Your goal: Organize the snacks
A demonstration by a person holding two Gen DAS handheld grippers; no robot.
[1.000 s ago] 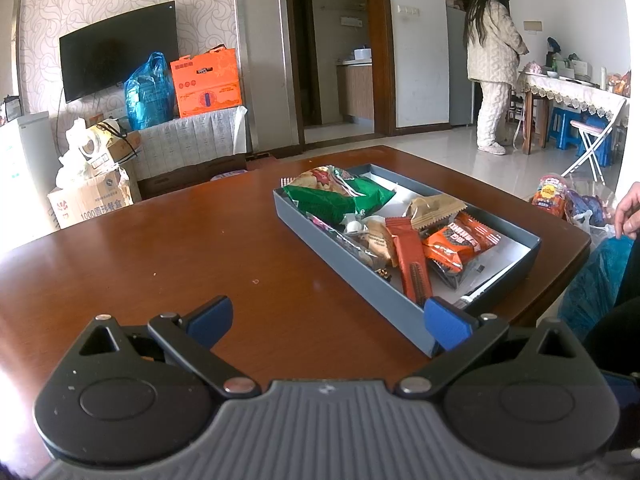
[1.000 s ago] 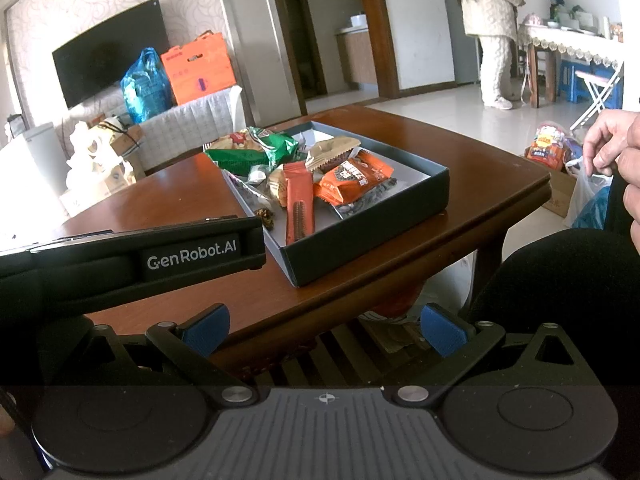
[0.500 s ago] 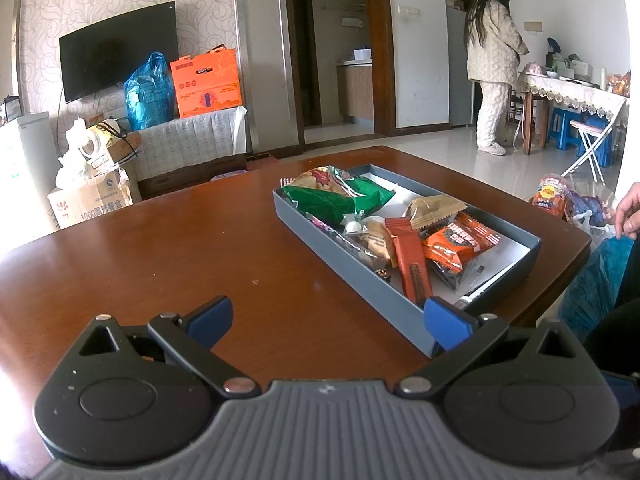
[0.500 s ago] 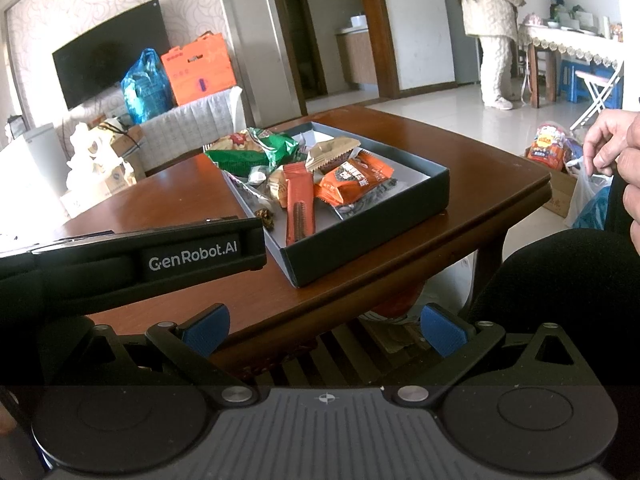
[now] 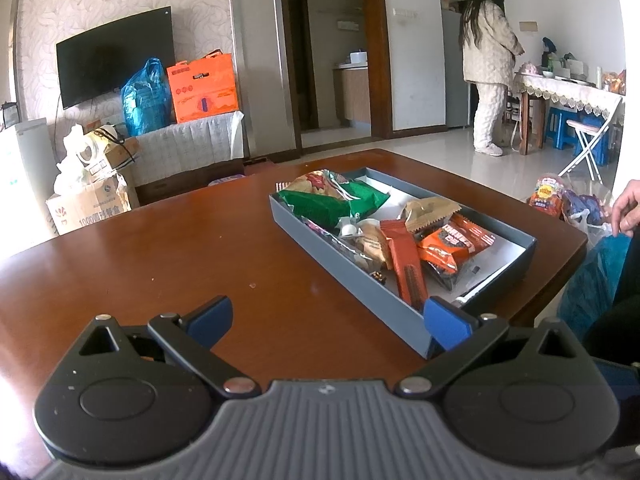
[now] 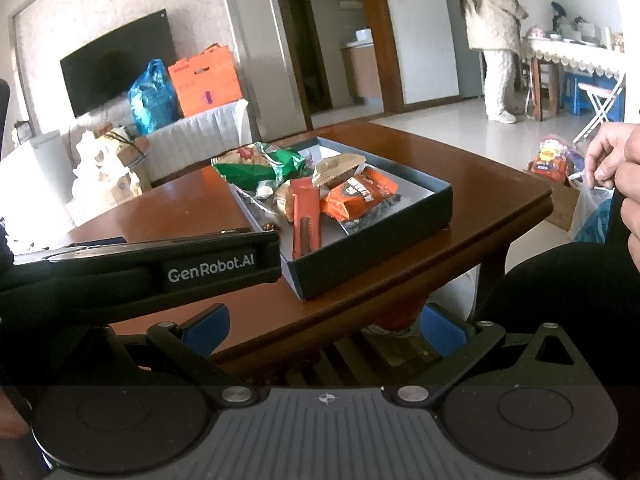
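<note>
A dark blue-grey tray (image 5: pixel 352 280) (image 6: pixel 372 248) sits on the brown wooden table (image 5: pixel 160 248) (image 6: pixel 168 212), near its right edge. It holds several snacks: a green bag (image 5: pixel 332 200) (image 6: pixel 260 164), an orange-red bar (image 5: pixel 404 260) (image 6: pixel 306 216), an orange packet (image 5: pixel 448 244) (image 6: pixel 356 196) and a tan wafer pack (image 5: pixel 428 208) (image 6: pixel 336 164). My left gripper (image 5: pixel 328 320) is open and empty above the table, just short of the tray's near corner. My right gripper (image 6: pixel 324 324) is open and empty, below the table's front edge. The left gripper's body (image 6: pixel 140 264) crosses the right wrist view.
A person's hand (image 6: pixel 616 160) is at the right near bags of snacks (image 5: pixel 560 200) on the floor. Another person (image 5: pixel 488 64) stands at a far table. A TV (image 5: pixel 112 60), a blue bag, an orange box and cardboard boxes (image 5: pixel 88 204) line the far wall.
</note>
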